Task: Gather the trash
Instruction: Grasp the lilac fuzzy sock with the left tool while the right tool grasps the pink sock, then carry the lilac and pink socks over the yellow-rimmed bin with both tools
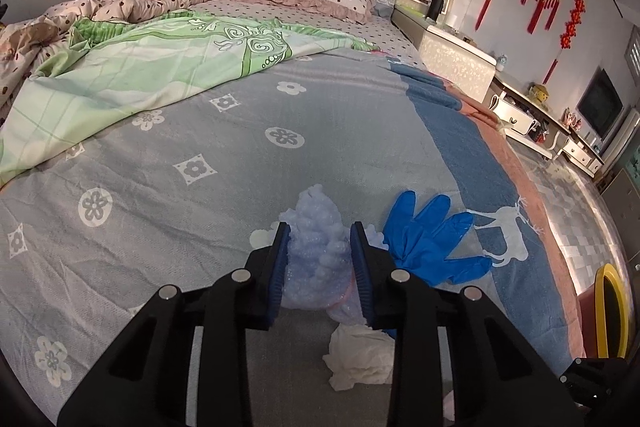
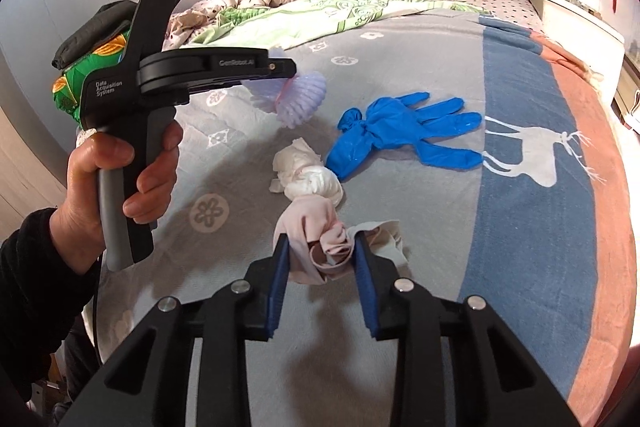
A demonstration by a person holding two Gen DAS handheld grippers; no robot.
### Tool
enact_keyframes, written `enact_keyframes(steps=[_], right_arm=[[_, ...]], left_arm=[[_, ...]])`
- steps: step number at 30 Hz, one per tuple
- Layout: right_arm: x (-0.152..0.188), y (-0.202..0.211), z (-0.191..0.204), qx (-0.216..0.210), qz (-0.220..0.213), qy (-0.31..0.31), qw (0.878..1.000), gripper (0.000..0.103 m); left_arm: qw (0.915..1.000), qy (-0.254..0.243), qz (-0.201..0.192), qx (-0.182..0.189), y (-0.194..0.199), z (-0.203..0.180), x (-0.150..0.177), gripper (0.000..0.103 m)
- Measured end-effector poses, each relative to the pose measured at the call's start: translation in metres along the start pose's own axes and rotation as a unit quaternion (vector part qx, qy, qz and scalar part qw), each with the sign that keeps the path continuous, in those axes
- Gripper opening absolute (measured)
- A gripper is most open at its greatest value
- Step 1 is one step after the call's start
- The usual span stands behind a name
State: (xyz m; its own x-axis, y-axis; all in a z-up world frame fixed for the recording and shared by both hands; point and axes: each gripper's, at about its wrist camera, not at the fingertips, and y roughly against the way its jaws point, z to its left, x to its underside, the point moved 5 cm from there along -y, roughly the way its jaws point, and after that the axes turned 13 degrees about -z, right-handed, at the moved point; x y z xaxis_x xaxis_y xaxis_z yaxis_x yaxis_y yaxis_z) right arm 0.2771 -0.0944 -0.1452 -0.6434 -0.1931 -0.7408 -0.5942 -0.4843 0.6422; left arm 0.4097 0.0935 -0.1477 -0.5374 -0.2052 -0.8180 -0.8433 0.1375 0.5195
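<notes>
Left tool: its blue pads pinch a wad of pale lilac bubble wrap — in the right wrist view the same tool holds that wad lifted clear of the bed.
Right tool: fingers pressed against both sides of a crumpled pink cloth that lies on the bed.
White tissue ball: just ahead of the right tool, touching the pink cloth; beneath the left tool.
Blue glove: flat on the cover — ahead and to the right of the right tool, its cuff beside the tissue; just right of the left tool.
Bed: grey flowered cover under all the trash, with a green quilt far ahead of the left tool.
</notes>
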Motion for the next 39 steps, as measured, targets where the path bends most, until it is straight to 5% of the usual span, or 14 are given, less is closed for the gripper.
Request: enact_keyframes(steps=[11,23,39], right_arm=[[-0.005,0.071,-0.015,0.029,-0.046,-0.026,0.998,0.029],[-0.023,0.162,-0.043,0.065,-0.125,-0.048,0.989,0.029],[-0.039,0.3,-0.132,0.163,-0.224,-0.1,0.956,0.03]], left_arm=[[0.9992,-0.003,-0.039,0.009,0.059,-0.022,-0.029,0.029],[0.9957,-0.037,-0.069,0.049,0.11,-0.098,-0.049,0.029],[0.9846,-0.073,-0.079,0.138,0.153,-0.229,-0.046,0.029]])
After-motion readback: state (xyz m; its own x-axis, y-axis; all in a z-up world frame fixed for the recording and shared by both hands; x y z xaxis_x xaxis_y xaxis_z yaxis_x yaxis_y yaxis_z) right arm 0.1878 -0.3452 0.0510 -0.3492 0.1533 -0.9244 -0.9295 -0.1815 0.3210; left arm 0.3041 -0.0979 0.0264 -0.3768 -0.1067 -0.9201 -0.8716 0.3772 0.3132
